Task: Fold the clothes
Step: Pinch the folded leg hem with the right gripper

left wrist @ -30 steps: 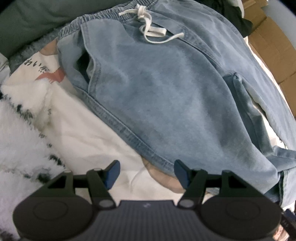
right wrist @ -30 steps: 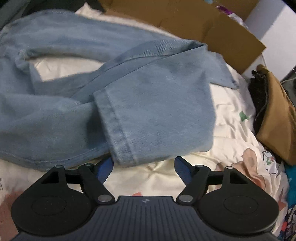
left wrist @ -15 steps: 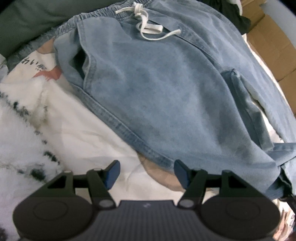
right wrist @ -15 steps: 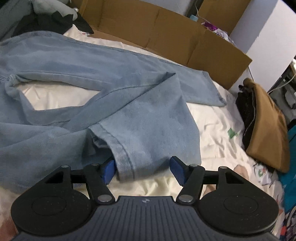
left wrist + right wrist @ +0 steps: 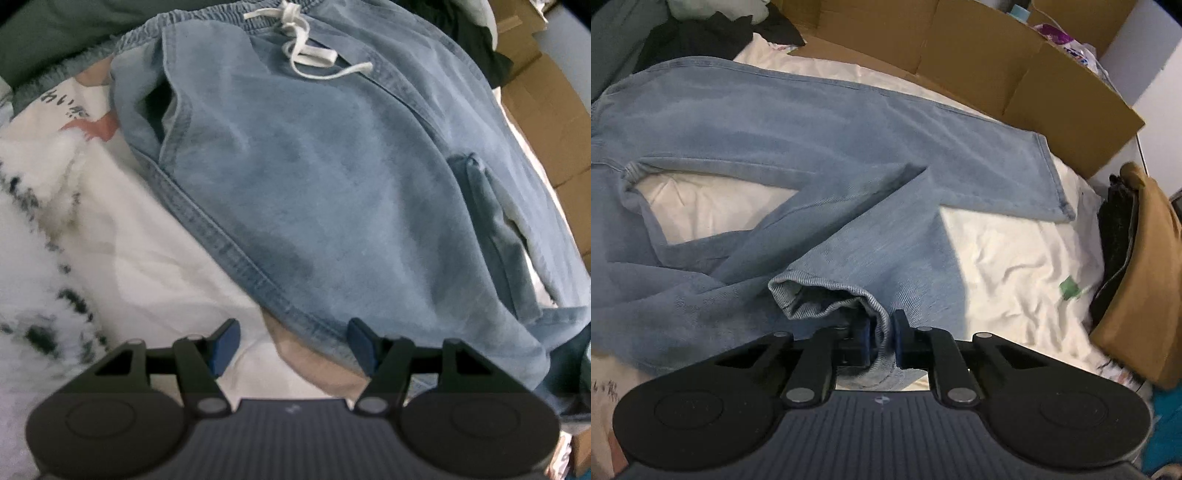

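Light blue jeans (image 5: 820, 122) lie spread on cream bedsheet (image 5: 1008, 266); white drawstring (image 5: 306, 55) at waistband, far from camera; near leg hem (image 5: 827, 299) pinched and raised off sheet by right gripper (image 5: 881, 338), jaws just closed on it; left gripper (image 5: 291, 345) released, jaws apart over side seam, nothing gripped; cardboard box (image 5: 979, 59) behind bed; brown garment (image 5: 1145, 280) at right edge.

You are working over a bed sheet (image 5: 1015, 258) that is lying creased, with cardboard boxes (image 5: 997, 62) standing along its far edge and a white wall (image 5: 1160, 92) rising behind.
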### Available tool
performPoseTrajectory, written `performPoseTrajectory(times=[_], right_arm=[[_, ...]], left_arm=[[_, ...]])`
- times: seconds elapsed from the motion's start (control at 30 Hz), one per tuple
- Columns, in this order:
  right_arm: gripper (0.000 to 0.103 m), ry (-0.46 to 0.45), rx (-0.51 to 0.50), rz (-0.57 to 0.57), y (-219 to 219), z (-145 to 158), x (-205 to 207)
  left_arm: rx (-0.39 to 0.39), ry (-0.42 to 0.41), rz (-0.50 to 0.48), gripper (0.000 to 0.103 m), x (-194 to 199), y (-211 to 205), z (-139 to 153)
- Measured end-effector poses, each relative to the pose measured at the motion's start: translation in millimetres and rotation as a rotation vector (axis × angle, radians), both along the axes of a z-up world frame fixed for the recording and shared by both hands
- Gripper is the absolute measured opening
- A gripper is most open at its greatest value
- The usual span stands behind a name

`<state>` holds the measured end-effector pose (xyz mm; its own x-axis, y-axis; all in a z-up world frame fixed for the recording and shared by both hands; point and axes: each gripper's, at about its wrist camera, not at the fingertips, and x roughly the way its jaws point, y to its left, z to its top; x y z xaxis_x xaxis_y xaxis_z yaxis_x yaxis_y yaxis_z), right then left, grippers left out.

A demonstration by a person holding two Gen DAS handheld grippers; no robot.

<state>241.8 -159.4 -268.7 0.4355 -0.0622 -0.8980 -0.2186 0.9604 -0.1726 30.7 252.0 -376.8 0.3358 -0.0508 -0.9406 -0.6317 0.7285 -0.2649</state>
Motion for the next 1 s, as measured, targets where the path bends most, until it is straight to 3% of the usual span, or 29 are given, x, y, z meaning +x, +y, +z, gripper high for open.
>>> performPoseTrajectory(times=[0.23, 0.43, 0.57, 0.67, 1.0], right_arm=[[0.005, 0.043, 0.014, -0.032, -58.8, 35.1, 11.3], [0.003, 0.093, -0.011, 0.016, -88.8, 54.3, 29.9], [0.003, 0.2, -0.001, 0.1, -95.4, 70.7, 67.3], [0.003, 0.231, 0.005, 0.117, -105.0, 82.6, 100.2], [0.003, 0.295, 0.067, 0.008, -151.6, 55.1, 147.9]], left_arm=[[-0.013, -0.012, -0.007, 0.067, 4.9, 3.3, -5.1], [-0.008, -0.011, -0.021, 0.067, 4.9, 5.3, -5.4], [0.017, 0.002, -0.04, 0.067, 3.5, 3.4, -1.4], [0.046, 0.017, -0.053, 0.067, 6.7, 0.1, 0.4], [0.096, 0.064, -0.058, 0.067, 20.8, -2.5, 4.0]])
